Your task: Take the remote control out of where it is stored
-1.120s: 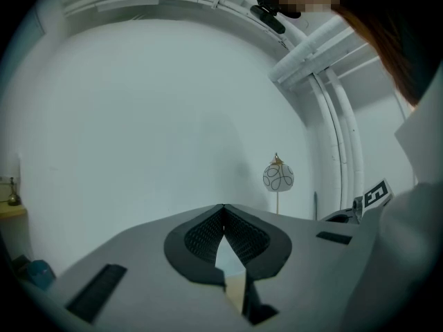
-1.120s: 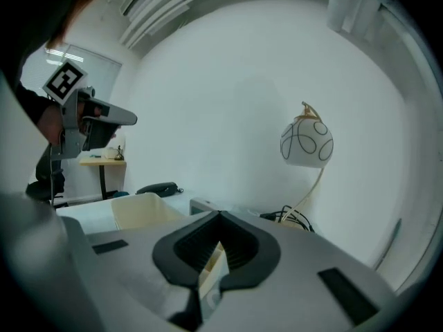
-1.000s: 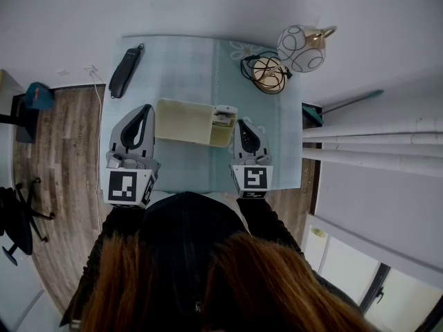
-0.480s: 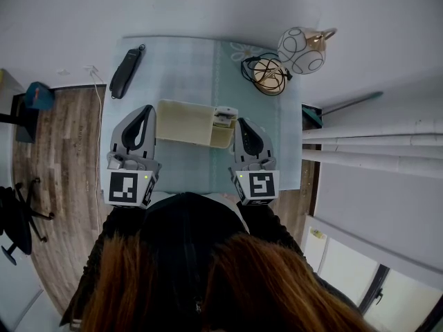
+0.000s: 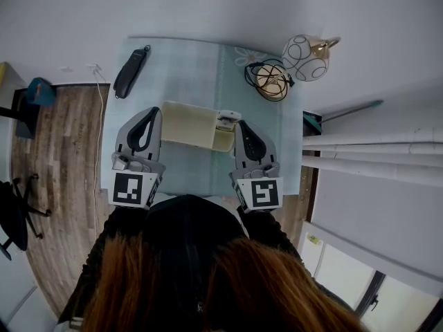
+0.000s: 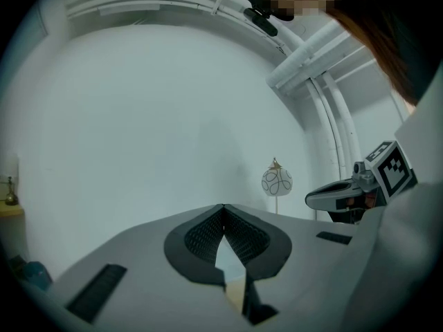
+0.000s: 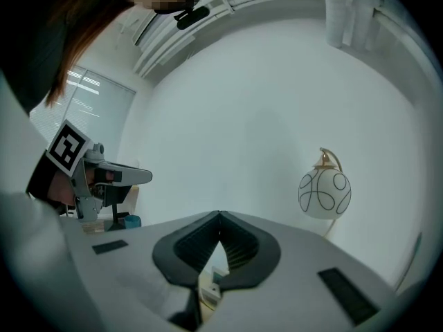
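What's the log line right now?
left gripper: shut, empty | right gripper: shut, empty, beside box's right end | box: on table, between both grippers

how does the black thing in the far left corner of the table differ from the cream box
The black thing is dark, slim and long; the cream box is pale, wide and open-topped. The black thing lies by the far left edge of the table; the cream box sits mid-table, nearer the person. Both rest flat on that pale blue table.

Pale table (image 5: pixel 187 68) against white wall (image 5: pixel 208 5), wood floor (image 5: pixel 62 158), globe lamp (image 5: pixel 305 57) at corner
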Demonstrator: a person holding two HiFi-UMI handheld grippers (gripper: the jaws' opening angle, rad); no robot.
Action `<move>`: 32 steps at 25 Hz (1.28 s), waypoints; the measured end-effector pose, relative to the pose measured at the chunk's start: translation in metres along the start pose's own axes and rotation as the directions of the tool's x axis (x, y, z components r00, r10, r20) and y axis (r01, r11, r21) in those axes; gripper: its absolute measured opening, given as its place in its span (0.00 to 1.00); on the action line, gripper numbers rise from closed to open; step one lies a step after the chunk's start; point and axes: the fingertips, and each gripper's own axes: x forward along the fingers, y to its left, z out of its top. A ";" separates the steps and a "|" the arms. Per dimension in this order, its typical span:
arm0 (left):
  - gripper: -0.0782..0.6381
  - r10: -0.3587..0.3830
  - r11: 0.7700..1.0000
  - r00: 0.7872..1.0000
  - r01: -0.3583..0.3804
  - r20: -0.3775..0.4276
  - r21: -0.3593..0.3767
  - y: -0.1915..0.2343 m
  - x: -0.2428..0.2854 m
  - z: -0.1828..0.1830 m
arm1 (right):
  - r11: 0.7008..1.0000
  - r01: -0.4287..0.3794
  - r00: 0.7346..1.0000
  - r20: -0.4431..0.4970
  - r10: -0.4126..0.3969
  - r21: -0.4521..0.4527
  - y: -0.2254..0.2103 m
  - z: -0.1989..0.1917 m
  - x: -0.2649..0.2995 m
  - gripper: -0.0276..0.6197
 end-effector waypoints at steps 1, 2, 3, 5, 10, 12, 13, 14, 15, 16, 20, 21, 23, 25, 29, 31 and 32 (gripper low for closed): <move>0.12 -0.001 1.000 1.000 0.001 0.000 0.001 0.000 0.000 0.000 | 1.000 0.001 1.000 0.003 -0.001 -0.002 0.000 0.002 0.000 0.07; 0.12 -0.003 1.000 1.000 0.003 0.001 0.002 0.000 0.000 0.000 | 1.000 0.001 1.000 0.005 -0.001 -0.005 0.000 0.003 0.000 0.06; 0.12 -0.004 1.000 1.000 0.004 0.003 0.002 -0.001 0.000 0.000 | 1.000 0.002 1.000 0.006 -0.002 -0.008 0.000 0.004 0.000 0.07; 0.12 -0.006 1.000 1.000 0.006 0.002 0.003 -0.001 -0.001 -0.001 | 1.000 0.001 1.000 0.007 -0.001 -0.014 0.001 0.006 -0.001 0.06; 0.12 -0.012 1.000 1.000 0.012 -0.001 0.004 -0.003 -0.001 0.000 | 1.000 -0.002 1.000 0.017 0.003 -0.015 0.005 0.012 -0.002 0.06; 0.12 -0.011 1.000 1.000 0.011 0.000 0.004 -0.003 -0.001 0.001 | 1.000 -0.004 1.000 0.020 0.005 -0.014 0.005 0.013 -0.002 0.07; 0.12 -0.010 1.000 1.000 0.010 0.001 0.007 -0.003 -0.001 0.001 | 1.000 -0.005 1.000 0.021 0.005 -0.013 0.005 0.013 -0.002 0.06; 0.12 -0.009 1.000 1.000 0.009 0.002 0.011 -0.003 -0.001 0.002 | 1.000 -0.006 1.000 0.021 0.006 -0.012 0.005 0.013 -0.002 0.06; 0.12 -0.008 1.000 1.000 0.007 0.004 0.015 -0.003 -0.001 0.002 | 1.000 -0.007 1.000 0.022 0.007 -0.011 0.005 0.013 -0.002 0.07; 0.12 -0.005 1.000 1.000 0.005 0.005 0.019 -0.003 -0.002 0.002 | 1.000 -0.007 1.000 0.023 0.007 -0.010 0.005 0.014 -0.002 0.06; 0.12 -0.010 1.000 1.000 0.010 0.004 0.028 -0.005 -0.002 0.002 | 1.000 -0.007 1.000 0.023 0.007 -0.008 0.005 0.014 -0.004 0.06; 0.12 -0.017 1.000 1.000 0.016 0.005 0.023 -0.006 -0.002 0.002 | 1.000 -0.007 1.000 0.023 0.007 -0.008 0.005 0.014 -0.004 0.06; 0.12 -0.022 1.000 1.000 0.022 0.018 0.018 -0.007 -0.002 0.003 | 1.000 -0.005 1.000 0.026 0.005 -0.008 0.004 0.014 -0.004 0.07; 0.12 -0.010 1.000 1.000 0.009 0.021 0.011 -0.005 -0.002 0.004 | 1.000 0.001 0.999 0.033 -0.001 -0.005 0.003 0.016 -0.004 0.07; 0.12 -0.003 1.000 1.000 0.003 0.017 0.008 -0.004 -0.002 0.004 | 1.000 0.004 0.999 0.036 -0.004 -0.002 0.002 0.016 -0.006 0.06; 0.12 -0.008 1.000 1.000 0.008 0.025 0.007 -0.004 -0.003 0.003 | 1.000 0.005 1.000 0.030 -0.005 -0.001 0.001 0.014 -0.006 0.06; 0.12 -0.008 1.000 1.000 0.008 0.027 0.007 -0.005 -0.003 0.004 | 1.000 0.006 1.000 0.027 -0.006 -0.001 0.001 0.014 -0.006 0.07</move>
